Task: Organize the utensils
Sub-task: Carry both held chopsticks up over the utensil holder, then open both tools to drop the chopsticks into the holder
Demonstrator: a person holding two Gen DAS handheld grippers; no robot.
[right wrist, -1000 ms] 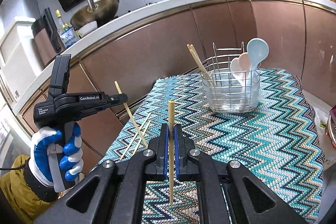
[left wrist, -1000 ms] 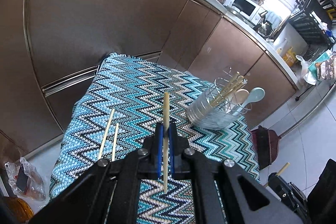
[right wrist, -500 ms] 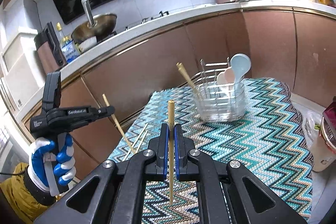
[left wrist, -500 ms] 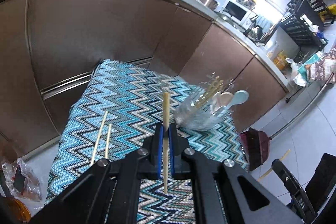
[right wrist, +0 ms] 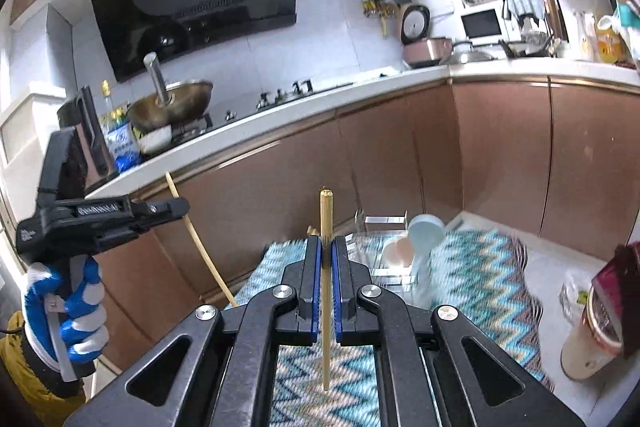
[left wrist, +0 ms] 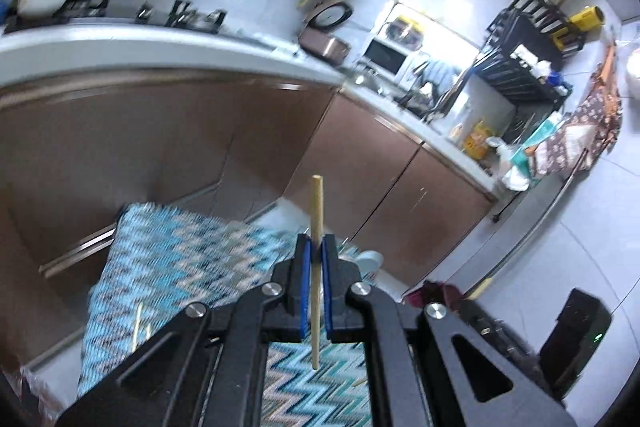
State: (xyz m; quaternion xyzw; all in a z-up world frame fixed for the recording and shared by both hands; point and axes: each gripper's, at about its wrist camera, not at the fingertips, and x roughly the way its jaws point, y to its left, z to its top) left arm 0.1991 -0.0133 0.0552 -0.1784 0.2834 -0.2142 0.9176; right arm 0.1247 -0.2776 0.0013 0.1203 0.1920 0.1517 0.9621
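My left gripper is shut on a wooden chopstick that stands upright between its blue pads. In the right wrist view that same left gripper appears at the left, held by a hand in a blue glove, with its chopstick slanting down. My right gripper is shut on a second chopstick, also upright. Beyond it the clear utensil holder with a blue spoon stands on the zigzag cloth. Two loose chopsticks lie on the cloth at the left.
Brown cabinet fronts and a white counter with a wok rise behind the cloth-covered table. A lidded cup stands at the right edge. A black case sits on the tiled floor at the right.
Both grippers have risen with their chopsticks still clamped. The views tipped up, so the cloth and holder slid down in the frames and the counter and wall came into view.
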